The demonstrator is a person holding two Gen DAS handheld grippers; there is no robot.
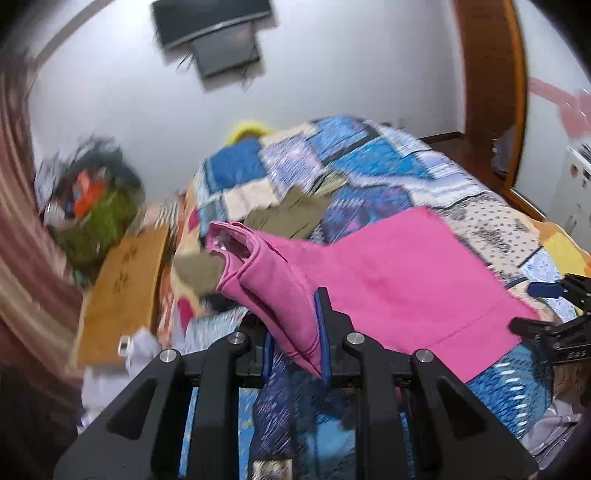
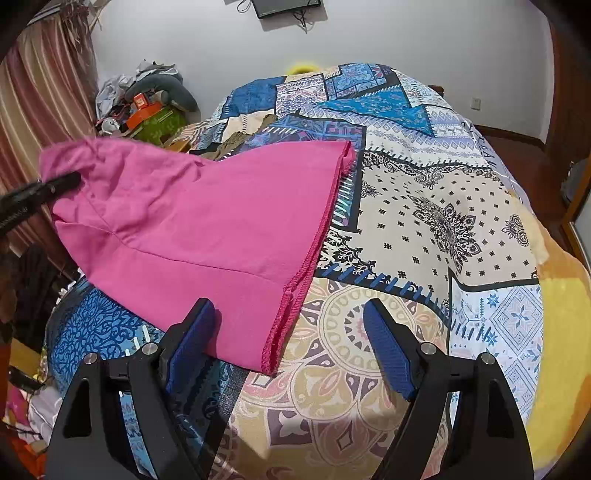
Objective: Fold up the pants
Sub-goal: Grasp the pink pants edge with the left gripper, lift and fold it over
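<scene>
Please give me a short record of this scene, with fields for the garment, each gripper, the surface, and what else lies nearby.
garment: pink pants, one end lifted, the hemmed end lying on the bed
left gripper: shut on the pink pants, holding the lifted end
right gripper: open, holding nothing; the hem corner lies between its fingers
surface: patchwork quilt covering the bed
other clothing: olive garment on the quilt behind the pants
background: cluttered pile beside the bed, dark screen on the wall
</scene>
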